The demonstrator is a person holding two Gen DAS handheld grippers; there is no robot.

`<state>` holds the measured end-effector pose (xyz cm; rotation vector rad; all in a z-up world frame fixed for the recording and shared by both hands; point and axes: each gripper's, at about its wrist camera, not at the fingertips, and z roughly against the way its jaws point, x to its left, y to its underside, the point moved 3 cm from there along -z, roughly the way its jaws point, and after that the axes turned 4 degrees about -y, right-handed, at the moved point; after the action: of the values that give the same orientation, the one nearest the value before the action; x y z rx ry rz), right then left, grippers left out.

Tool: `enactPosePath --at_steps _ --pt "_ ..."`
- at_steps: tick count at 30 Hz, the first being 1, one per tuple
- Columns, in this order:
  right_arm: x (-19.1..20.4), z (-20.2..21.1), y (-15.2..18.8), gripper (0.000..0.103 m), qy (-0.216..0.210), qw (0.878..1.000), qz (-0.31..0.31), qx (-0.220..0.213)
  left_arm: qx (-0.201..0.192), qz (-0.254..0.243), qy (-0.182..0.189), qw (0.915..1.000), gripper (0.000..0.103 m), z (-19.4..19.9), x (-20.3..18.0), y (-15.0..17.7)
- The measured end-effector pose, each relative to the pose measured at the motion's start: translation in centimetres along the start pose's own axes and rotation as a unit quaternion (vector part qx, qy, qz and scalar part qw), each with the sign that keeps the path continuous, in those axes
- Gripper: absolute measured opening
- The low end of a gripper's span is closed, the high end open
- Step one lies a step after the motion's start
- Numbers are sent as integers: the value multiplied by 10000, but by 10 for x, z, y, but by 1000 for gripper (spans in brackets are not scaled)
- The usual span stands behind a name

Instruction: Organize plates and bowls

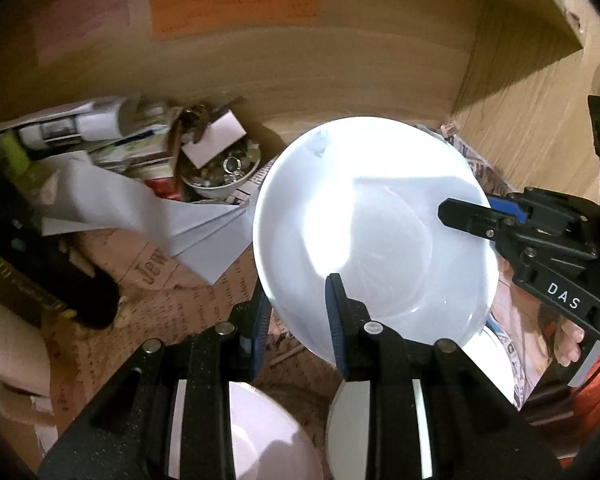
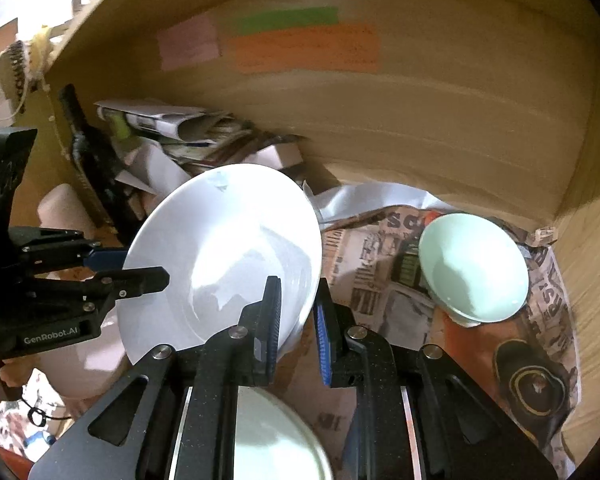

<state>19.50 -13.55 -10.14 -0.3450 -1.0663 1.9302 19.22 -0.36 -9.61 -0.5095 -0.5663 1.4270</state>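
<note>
- A large round white ceramic plate (image 1: 374,236) is held tilted above the newspaper-lined floor (image 2: 380,280) of a wooden cabinet (image 1: 340,72), gripped at its rim from two sides.
- The left tool (image 1: 298,320) has its blue-padded jaws nearly closed on the plate's near rim in the left wrist view, one pad above the plate and one beneath it; seen from the right wrist camera, it (image 2: 140,270) pinches the plate's left edge.
- The right tool (image 2: 298,316) is clamped tight on the plate's lower right rim; from the left wrist view it (image 1: 464,216) reaches in from the right, one black finger lying over the plate's face.
- A pale green ceramic bowl (image 2: 474,266) sits tipped on the newspaper to the right, well apart from the plate.
- A pale pink bowl (image 1: 268,436) and a white round dish (image 1: 496,364) lie below the plate, near the camera (both partly hidden by the tools).
- At the back left are a heap of folded papers (image 1: 112,132) and a small white bowl filled with odds and ends (image 1: 224,172).
- Pink, green and orange paper notes (image 2: 304,46) are stuck to the cabinet's back wall, their writing too blurred to read.
</note>
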Motion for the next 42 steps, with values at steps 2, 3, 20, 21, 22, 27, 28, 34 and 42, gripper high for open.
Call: enactPosePath --at_steps 2,3,20,21,22,27,28,34,42 --pt "10 4 1 15 -25 10000 54 -42 -53 34 -29 10000 27 7 3 5" --pt "12 6 1 15 -31 10000 75 -55 -86 49 -42 9999 27 11 5 8" --pt "85 17 13 15 -407 9979 465 -187 -371 466 -362 9976 27 63 39 70" --pt "88 18 14 15 -426 9978 476 -183 -380 493 -391 9973 27 66 42 73" --pt "91 17 15 15 -453 9976 488 -170 -384 515 -414 9971 27 67 45 76" --pt "108 10 21 15 -586 9968 540 -84 -387 631 -502 9960 27 75 56 90" --pt "110 10 22 15 -604 9966 549 -66 -379 659 -517 9958 27 76 58 92" --pt "122 0 29 15 -732 9956 589 72 -290 755 -614 9948 27 76 67 105" --pt "137 -17 37 15 -847 9936 678 308 -164 937 -719 9929 27 71 81 123"
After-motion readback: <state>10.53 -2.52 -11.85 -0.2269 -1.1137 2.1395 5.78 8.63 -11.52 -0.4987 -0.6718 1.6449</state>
